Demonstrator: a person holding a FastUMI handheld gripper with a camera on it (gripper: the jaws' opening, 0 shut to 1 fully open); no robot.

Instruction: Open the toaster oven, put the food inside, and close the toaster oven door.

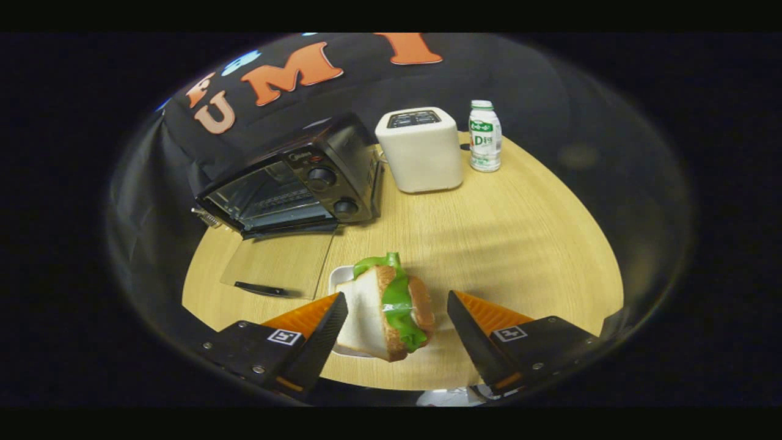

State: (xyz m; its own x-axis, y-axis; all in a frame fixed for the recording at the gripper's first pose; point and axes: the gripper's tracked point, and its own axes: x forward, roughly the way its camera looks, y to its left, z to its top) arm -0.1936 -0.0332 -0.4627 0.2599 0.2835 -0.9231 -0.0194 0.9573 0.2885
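So the sandwich (391, 308) is sitting on a small white dish (339, 278) near the front edge of the table (519, 244), right between the tool's fingers. The tool (397, 324) is spread wide, one finger close to the bread side, the other a bit off the crust side, neither one pressing on it as far as I can tell. My guess is this thing is light and squishy: soft white bread, a loose green lettuce leaf poking out the top, layers that could slide apart. I'd squeeze across the two flat bread faces, gently, low and mid-slice, not on the lettuce. Further back toward the left edge, the toaster oven (293, 180) already has its glass door (278, 266) folded down flat on the table. Behind that are a white toaster (421, 153) and a little bottle (485, 137) at the far edge.
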